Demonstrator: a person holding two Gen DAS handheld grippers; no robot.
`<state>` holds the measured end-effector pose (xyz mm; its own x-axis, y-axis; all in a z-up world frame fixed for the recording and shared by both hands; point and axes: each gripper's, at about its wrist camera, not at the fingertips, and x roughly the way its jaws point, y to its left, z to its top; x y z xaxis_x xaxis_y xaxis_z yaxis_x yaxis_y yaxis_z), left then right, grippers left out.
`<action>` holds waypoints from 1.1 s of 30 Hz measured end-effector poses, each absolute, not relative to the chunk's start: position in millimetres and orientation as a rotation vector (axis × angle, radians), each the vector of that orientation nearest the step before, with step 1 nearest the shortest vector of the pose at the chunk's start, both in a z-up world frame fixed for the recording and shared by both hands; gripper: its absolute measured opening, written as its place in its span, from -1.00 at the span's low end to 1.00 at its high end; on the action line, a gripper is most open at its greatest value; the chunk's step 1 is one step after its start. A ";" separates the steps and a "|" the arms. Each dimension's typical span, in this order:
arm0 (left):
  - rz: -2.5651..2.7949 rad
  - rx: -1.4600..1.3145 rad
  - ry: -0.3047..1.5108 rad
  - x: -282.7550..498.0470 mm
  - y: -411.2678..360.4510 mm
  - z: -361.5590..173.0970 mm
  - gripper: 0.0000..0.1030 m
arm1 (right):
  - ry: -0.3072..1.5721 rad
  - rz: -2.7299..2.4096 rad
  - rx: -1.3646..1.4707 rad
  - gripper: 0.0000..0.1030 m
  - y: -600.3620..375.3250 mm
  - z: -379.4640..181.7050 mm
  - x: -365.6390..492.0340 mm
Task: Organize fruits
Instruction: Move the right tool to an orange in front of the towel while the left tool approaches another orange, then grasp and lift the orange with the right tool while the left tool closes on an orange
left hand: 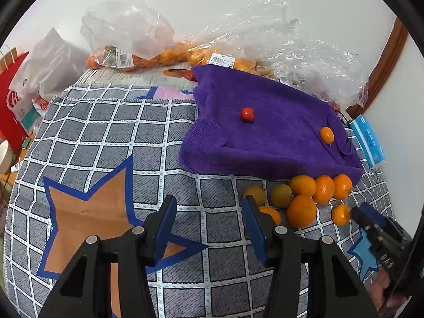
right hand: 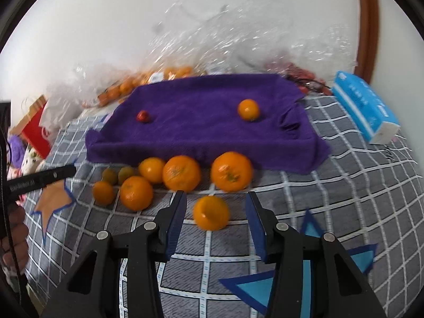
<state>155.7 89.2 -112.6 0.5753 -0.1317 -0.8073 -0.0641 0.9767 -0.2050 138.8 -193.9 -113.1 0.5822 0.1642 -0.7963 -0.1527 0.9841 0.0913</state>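
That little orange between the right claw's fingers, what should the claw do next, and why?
Probably close the right gripper on the small orange. The fruit already sits between the open jaws with gaps either side, and the purple towel holds only two fruits.

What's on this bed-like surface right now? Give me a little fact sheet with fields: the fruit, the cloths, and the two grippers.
surface: grey checked blanket with star shapes
cloth: purple towel spread on the blanket
on towel: one small red fruit, one small orange
loose pile: oranges on the blanket at the towel's near edge
right gripper: open, one orange between its fingers, not yet pressed
left gripper: open, nothing between its fingers
behind: clear bags of oranges
side: blue tissue pack
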 end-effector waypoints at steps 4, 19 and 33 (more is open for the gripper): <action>-0.035 -0.232 0.973 154.6 92.6 -116.8 -0.04 | 0.988 0.183 -0.021 -0.27 -185.3 -133.9 141.9; -0.154 -0.205 0.986 151.2 49.9 -122.9 -0.04 | 0.923 0.169 0.020 -0.34 -218.2 -127.1 122.8; -0.138 -0.133 0.967 155.0 27.2 -147.9 -0.27 | 0.890 0.130 0.022 -0.34 -232.1 -140.4 114.1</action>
<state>155.0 27.2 -147.9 0.5604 -0.1760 -0.8093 0.0577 0.9831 -0.1739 114.1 -232.1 -140.4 0.6222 0.1228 -0.7732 -0.1043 0.9918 0.0736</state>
